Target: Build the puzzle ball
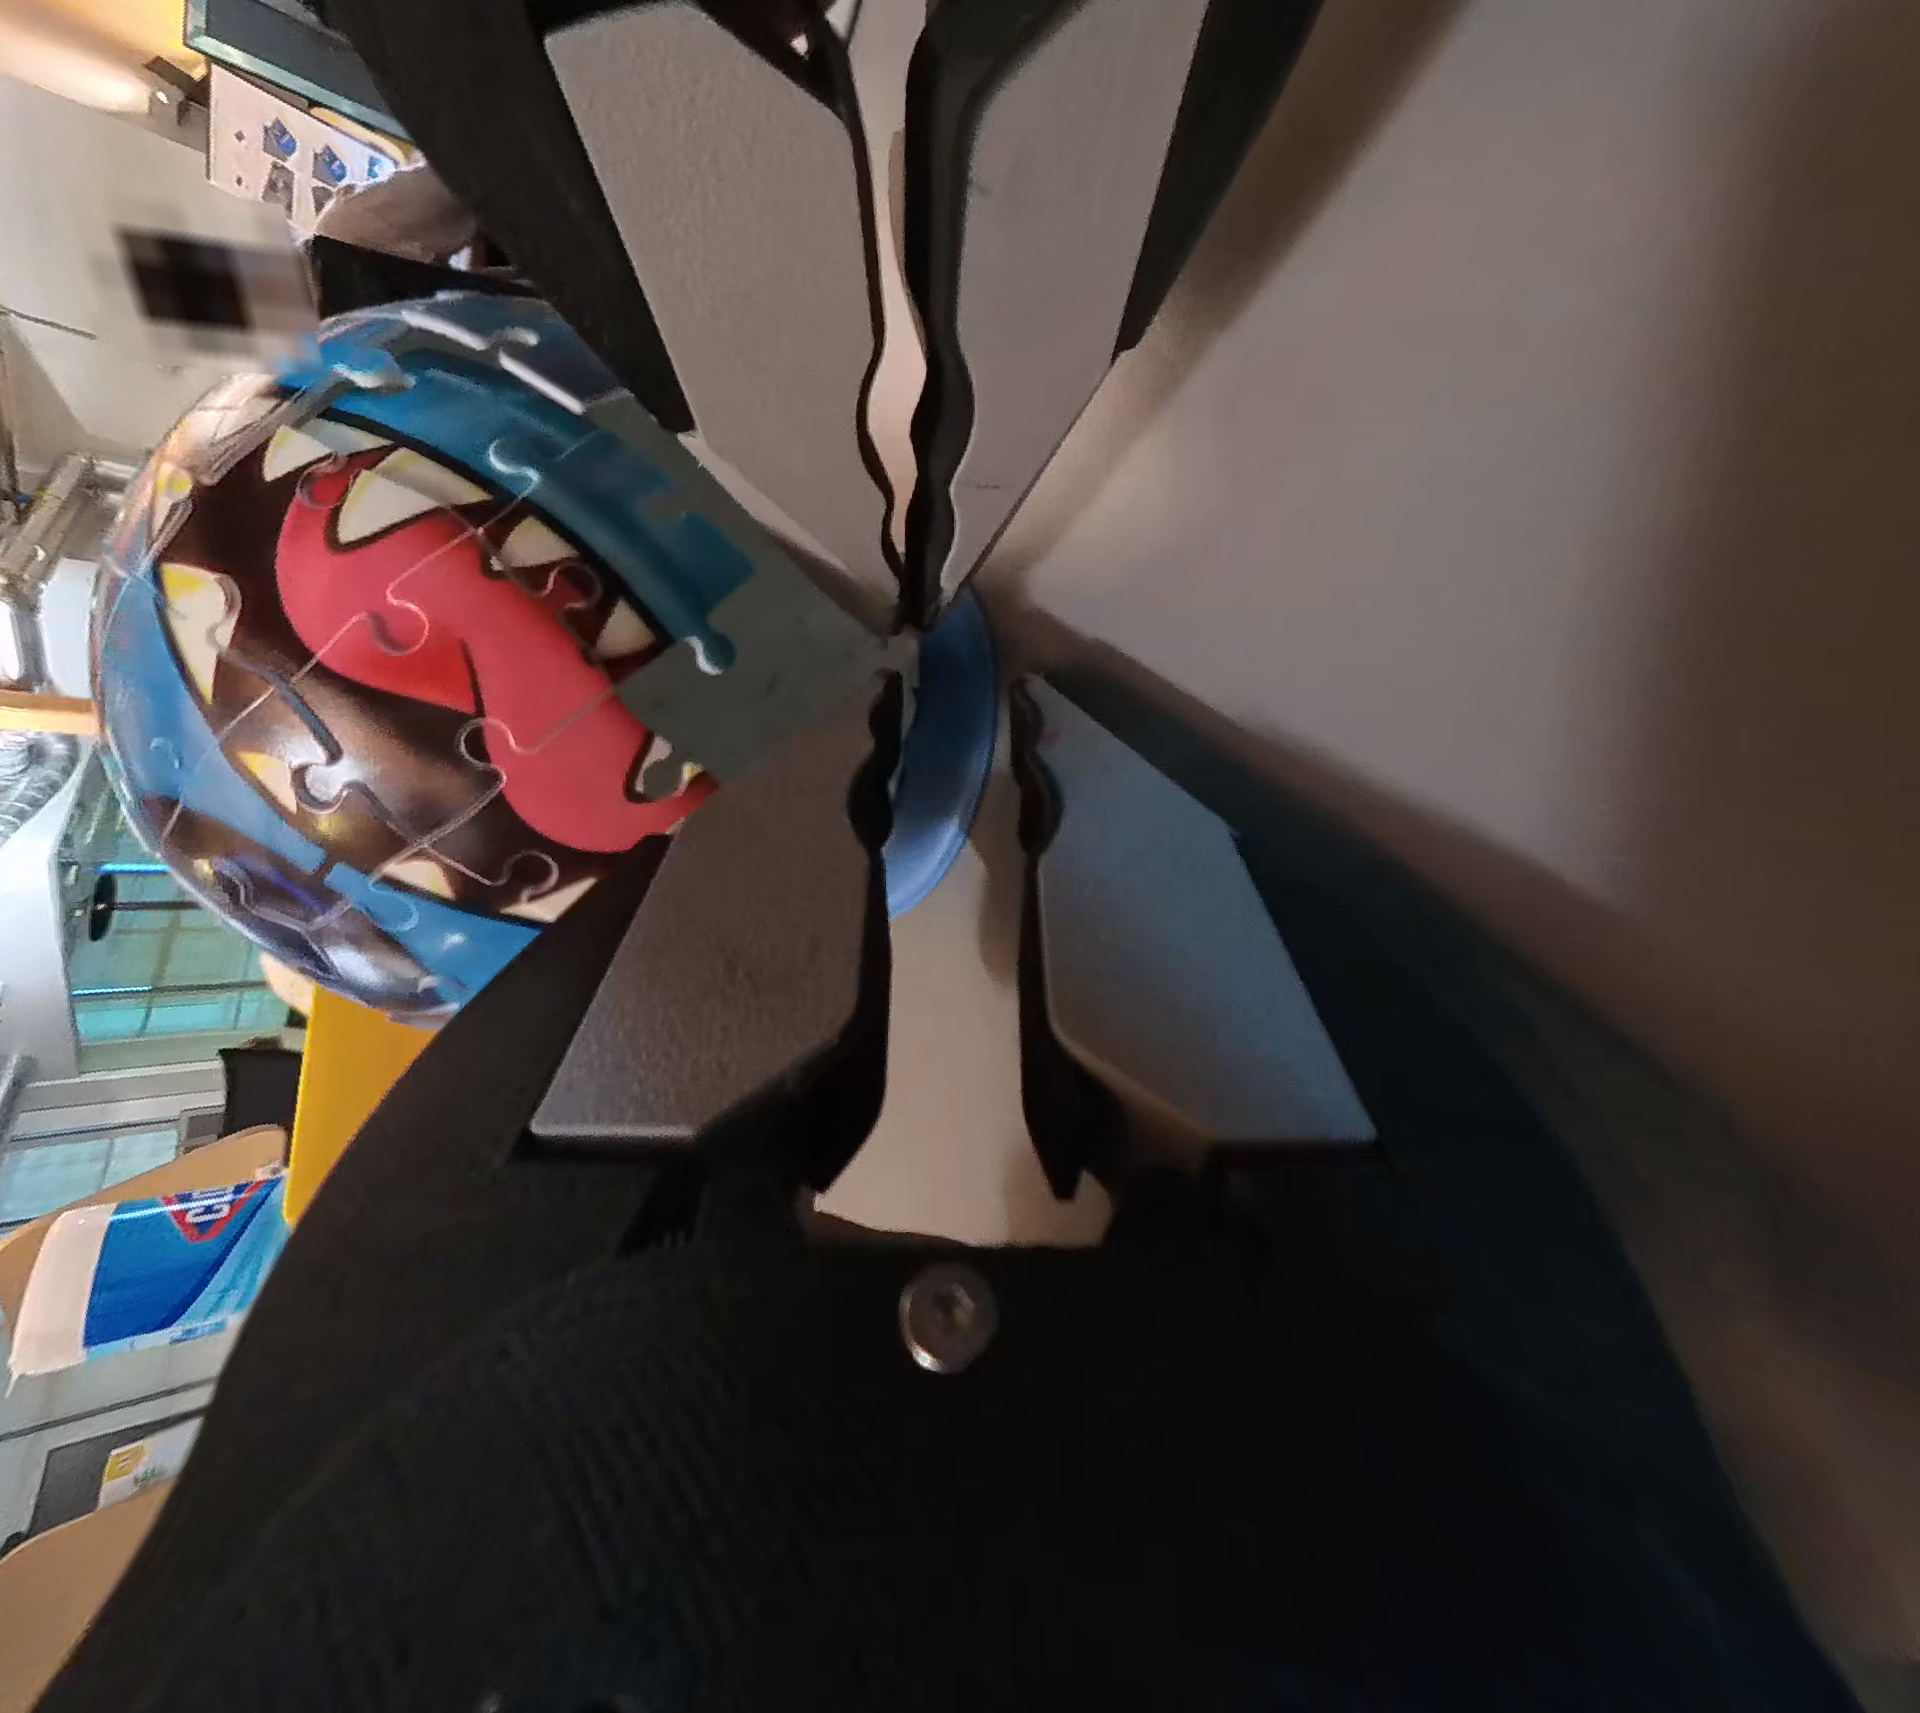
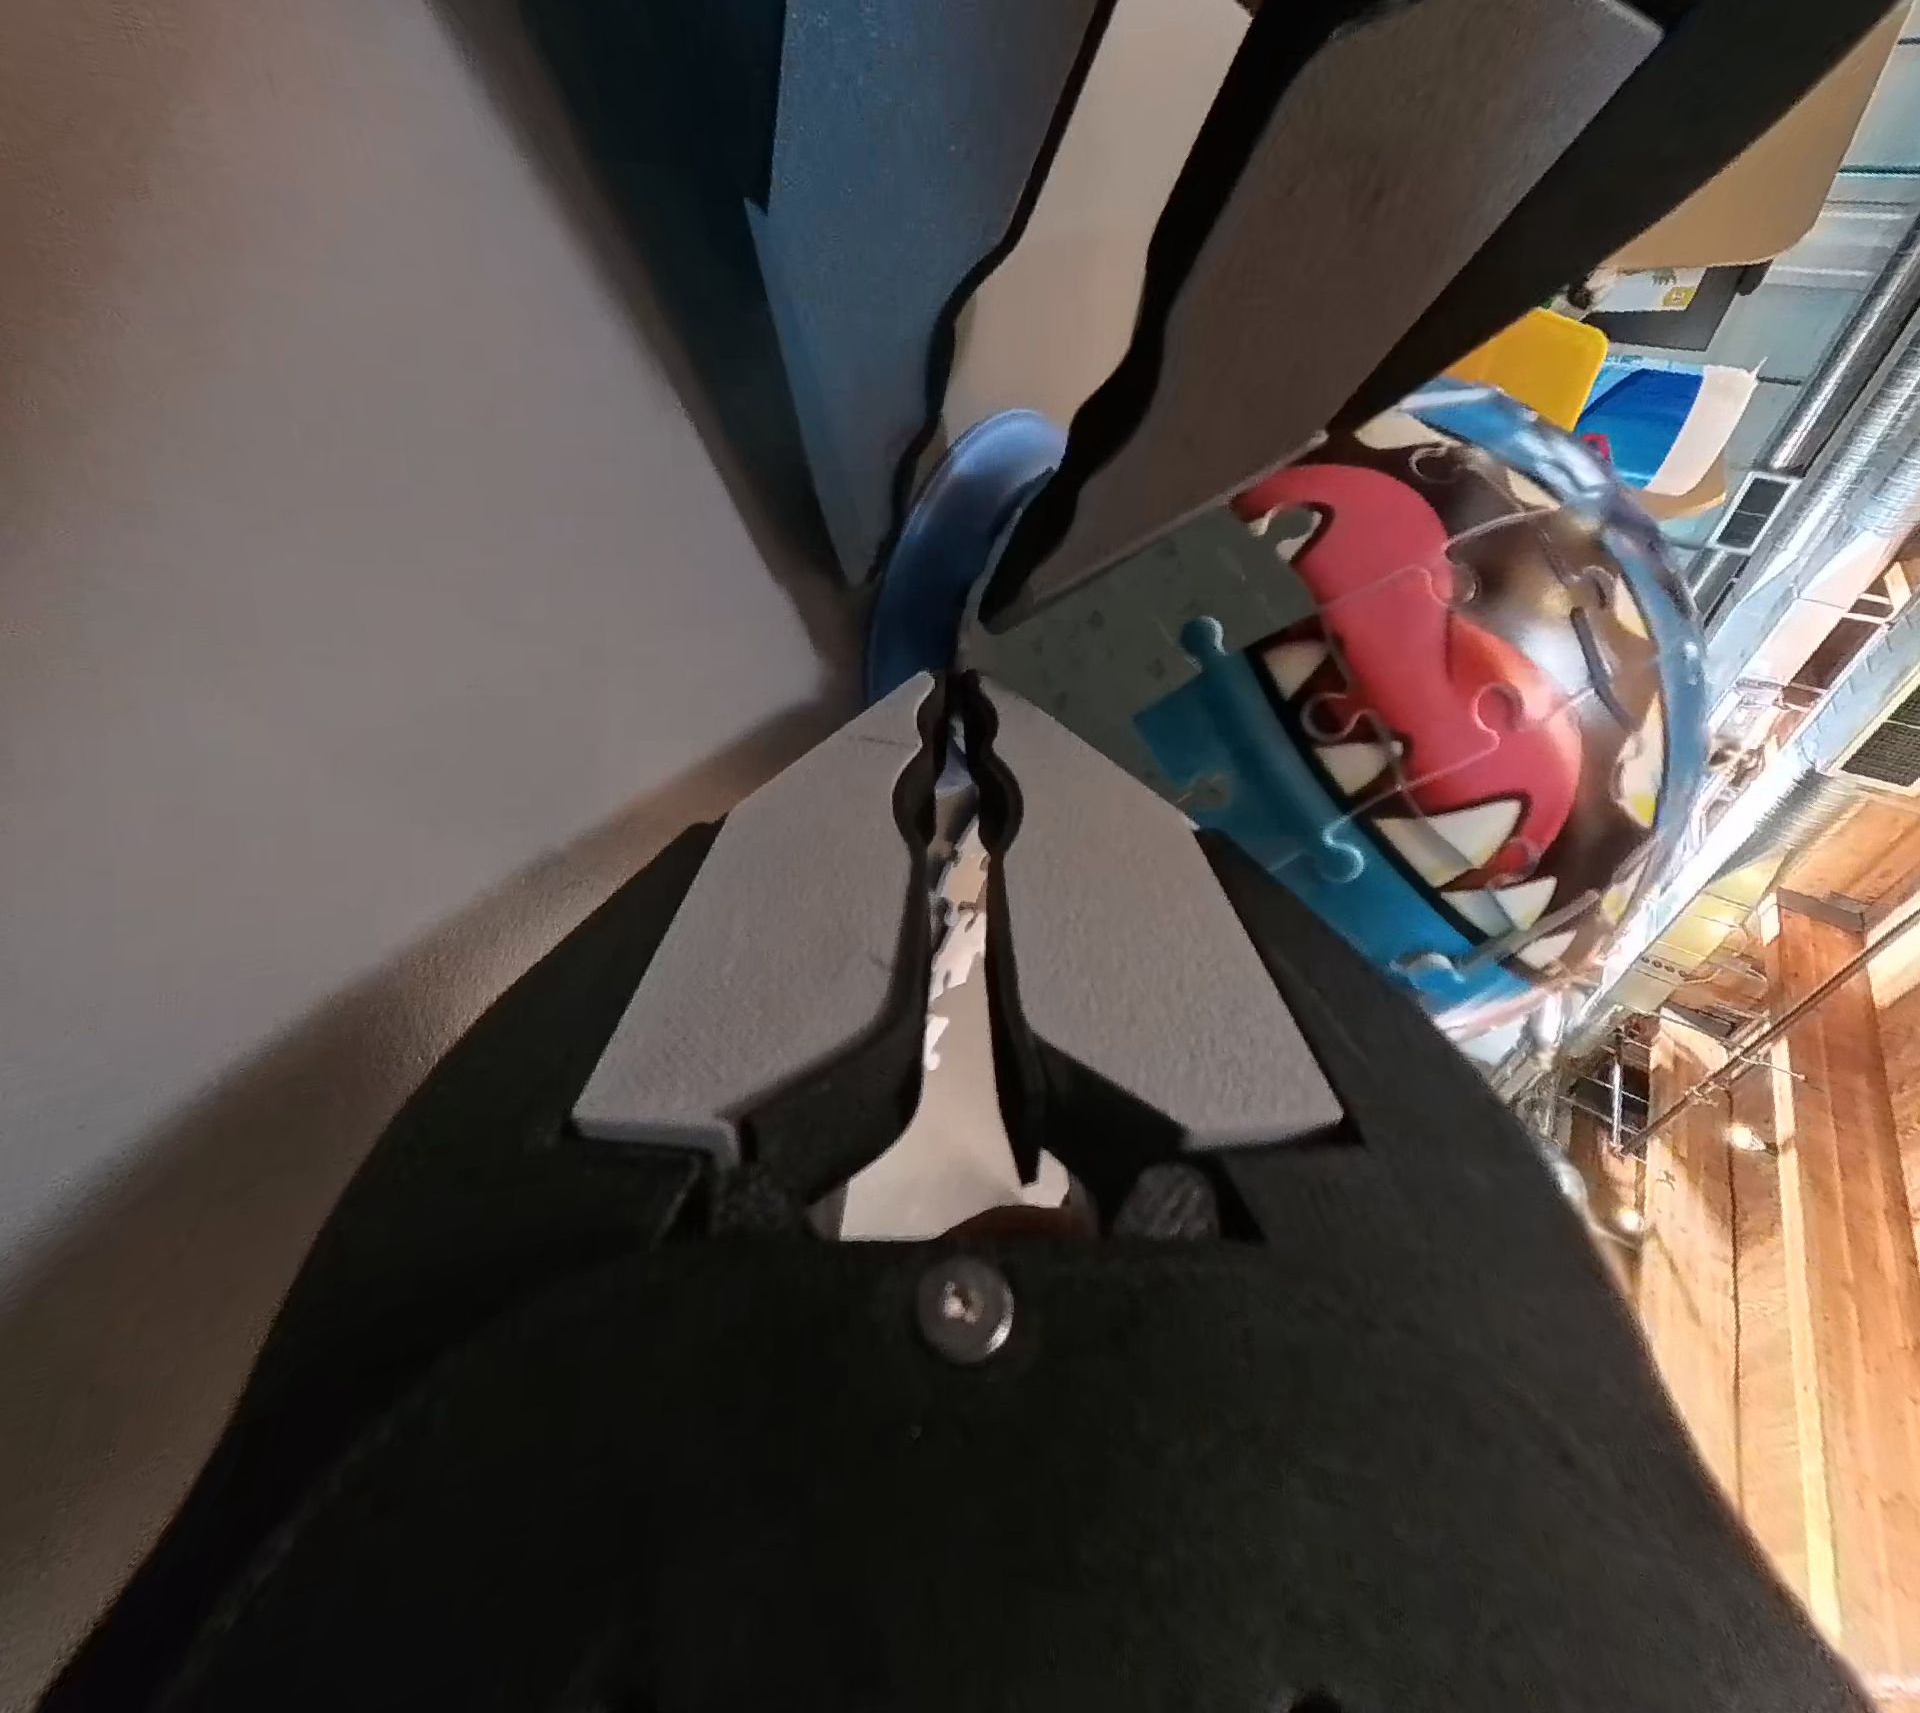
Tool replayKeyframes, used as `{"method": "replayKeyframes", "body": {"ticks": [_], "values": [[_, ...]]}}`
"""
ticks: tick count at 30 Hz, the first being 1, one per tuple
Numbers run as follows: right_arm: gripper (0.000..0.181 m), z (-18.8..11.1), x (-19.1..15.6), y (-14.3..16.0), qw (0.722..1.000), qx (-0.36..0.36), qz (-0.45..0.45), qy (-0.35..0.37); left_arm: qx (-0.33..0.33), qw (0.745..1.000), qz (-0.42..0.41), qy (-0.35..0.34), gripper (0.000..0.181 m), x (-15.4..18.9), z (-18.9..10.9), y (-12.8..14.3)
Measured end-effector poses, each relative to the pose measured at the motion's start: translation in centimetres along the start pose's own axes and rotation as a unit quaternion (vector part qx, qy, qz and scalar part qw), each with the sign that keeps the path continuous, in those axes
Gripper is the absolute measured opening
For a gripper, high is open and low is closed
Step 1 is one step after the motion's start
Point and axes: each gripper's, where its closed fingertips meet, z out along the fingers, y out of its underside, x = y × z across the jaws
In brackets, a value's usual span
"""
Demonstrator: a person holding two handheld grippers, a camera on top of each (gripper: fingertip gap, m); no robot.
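Note:
The part-built puzzle ball (image 1: pixel 395 676) shows a red tongue, white teeth and a blue band. It hangs left of the fingertips, and right of them in the right wrist view (image 2: pixel 1455 676). A grey back-side flap of its pieces (image 1: pixel 769 655) reaches the tips. My left gripper (image 1: pixel 956 697) comes from below and is shut on a blue ring (image 1: pixel 940 780), also seen in the right wrist view (image 2: pixel 966 489). My right gripper (image 2: pixel 956 697) meets it tip to tip and is shut on a thin light puzzle piece (image 2: pixel 961 936), seen edge-on. I cannot tell which gripper bears the ball.
A plain white wall (image 1: pixel 1558 416) fills the side behind the grippers. Past the ball lie a yellow object (image 1: pixel 343 1071), a blue and white box (image 1: pixel 156 1268) and cardboard. Wooden beams (image 2: pixel 1818 1144) and metal ducts show in the right wrist view. Both grippers' tips are close together, under 4 cm apart.

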Motion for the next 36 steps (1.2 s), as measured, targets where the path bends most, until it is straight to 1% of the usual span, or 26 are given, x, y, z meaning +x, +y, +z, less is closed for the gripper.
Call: {"method": "replayKeyframes", "body": {"ticks": [3,6,9,12,14,15,25,27,29,36], "values": [[0.000,0.0,-0.1,0.1,1.000,0.001,0.002,-0.002,-0.008,1.000,-0.008,-0.014,0.019,-0.1,-0.2,0.1],[0.000,-0.1,-0.2,0.1,1.000,-0.001,0.000,-0.007,-0.012,1.000,-0.009,-0.012,0.012,0.1,-0.2,0.2],[0.000,-0.1,-0.1,0.2,1.000,0.000,-0.002,-0.007,-0.010,1.000,-0.013,-0.017,0.012,0.0,-0.1,0.1],[0.000,-0.2,0.0,0.3,1.000,-0.002,-0.008,-0.005,-0.007,0.999,-0.014,-0.048,0.018,-0.7,-0.1,0.1],[0.000,-0.3,0.1,0.0,1.000,0.000,-0.007,-0.004,-0.005,0.998,-0.004,-0.067,0.013,-0.9,0.0,0.2],[0.000,-0.3,0.0,-0.1,1.000,0.003,-0.009,-0.003,-0.005,0.997,0.002,-0.072,0.014,-1.0,0.1,0.3],[0.000,-0.2,-0.1,0.3,1.000,-0.003,-0.008,-0.004,-0.009,0.998,0.010,-0.061,0.003,-0.9,0.6,0.6],[0.000,-0.2,-0.1,0.2,1.000,-0.002,-0.009,-0.004,-0.009,0.998,0.012,-0.064,0.003,-0.9,0.6,0.6],[0.000,-0.2,-0.1,0.1,1.000,-0.001,-0.009,-0.004,-0.008,0.997,0.011,-0.075,0.008,-1.2,0.5,0.6],[0.000,-0.2,0.0,-0.2,1.000,0.005,-0.006,0.001,-0.002,0.997,0.014,-0.074,0.009,-1.2,0.7,0.4]]}}
